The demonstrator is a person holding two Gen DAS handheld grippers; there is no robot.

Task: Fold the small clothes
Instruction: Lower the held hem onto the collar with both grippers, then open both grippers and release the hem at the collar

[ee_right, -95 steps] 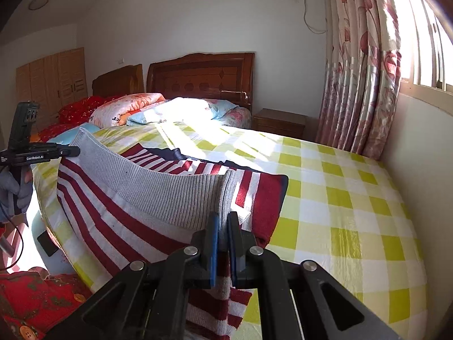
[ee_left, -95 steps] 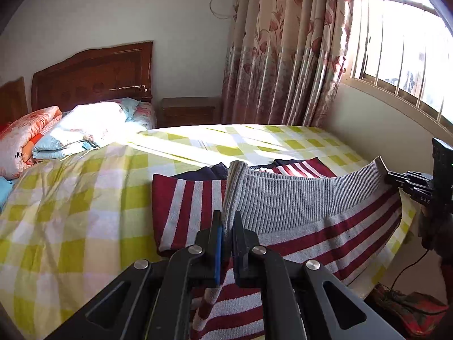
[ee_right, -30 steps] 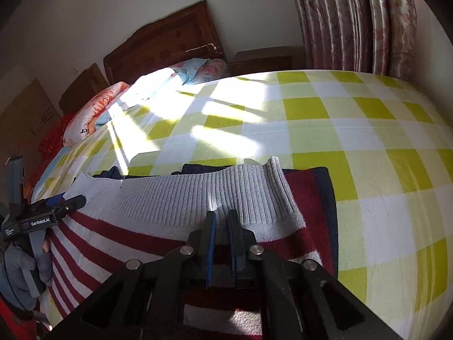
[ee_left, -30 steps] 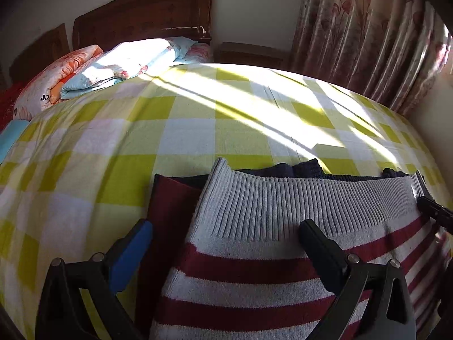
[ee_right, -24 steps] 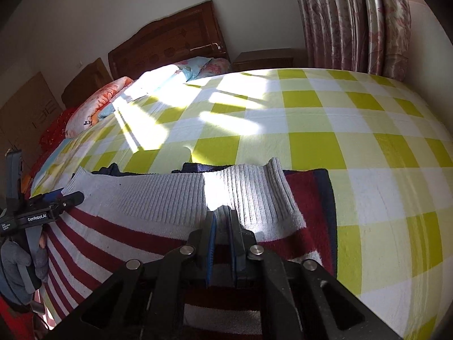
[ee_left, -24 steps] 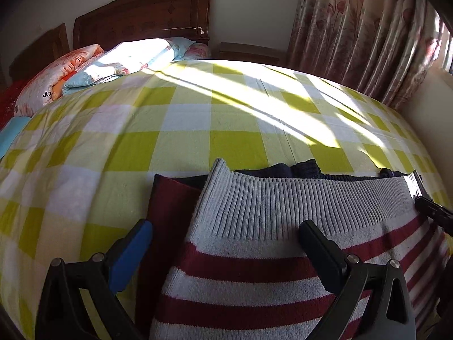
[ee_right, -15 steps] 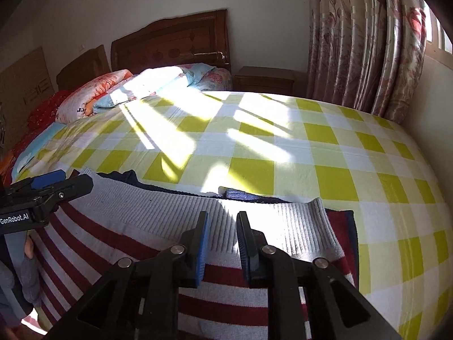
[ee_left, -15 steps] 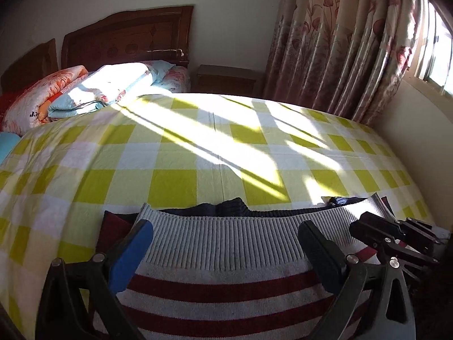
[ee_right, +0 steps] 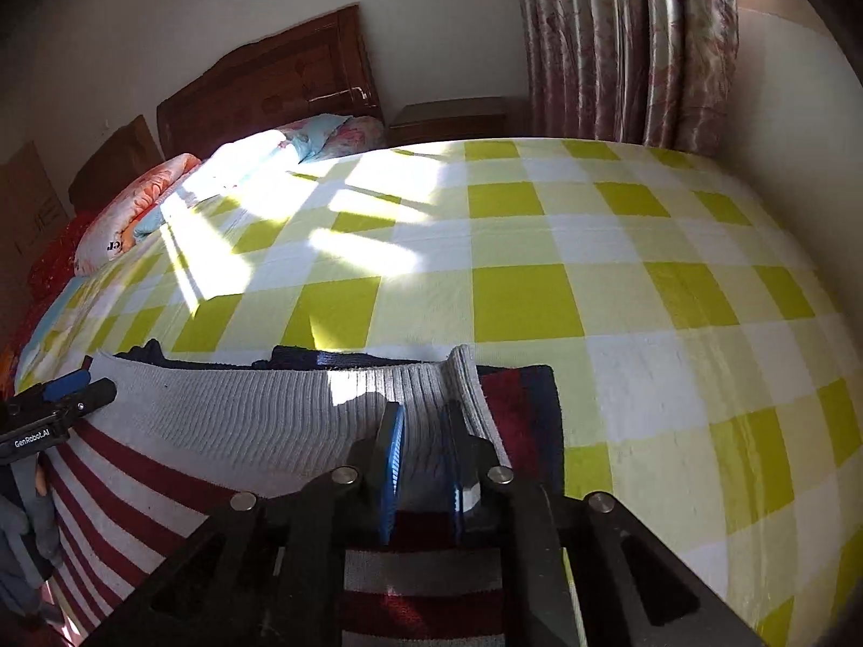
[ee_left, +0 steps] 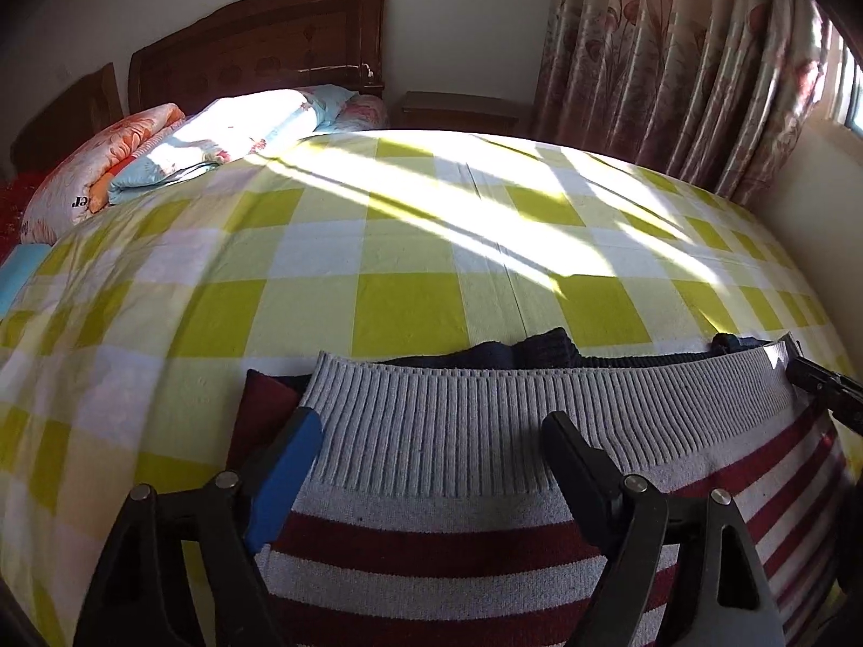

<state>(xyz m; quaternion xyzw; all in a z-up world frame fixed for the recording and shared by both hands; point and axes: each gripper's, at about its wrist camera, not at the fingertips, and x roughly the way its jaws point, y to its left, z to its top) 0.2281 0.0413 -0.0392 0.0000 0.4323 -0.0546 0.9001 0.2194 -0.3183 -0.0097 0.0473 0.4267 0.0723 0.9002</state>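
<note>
A red-and-white striped sweater with a grey ribbed hem lies folded over on the near end of the bed; its navy part peeks out behind the hem. My left gripper is wide open just above the grey hem, holding nothing. My right gripper is slightly open over the hem's right corner; the sweater lies flat under it. The right gripper's tip also shows at the right edge of the left wrist view, and the left gripper shows at the left of the right wrist view.
The bed has a yellow-and-white checked cover with sun stripes. Folded quilts and pillows lie by the wooden headboard. A nightstand and floral curtains stand at the back right, with a wall along the bed's right side.
Both grippers laid the held hem down on the bed. The left gripper opened first, then the right one let go about half a second ago. Both now hover over the hem.
</note>
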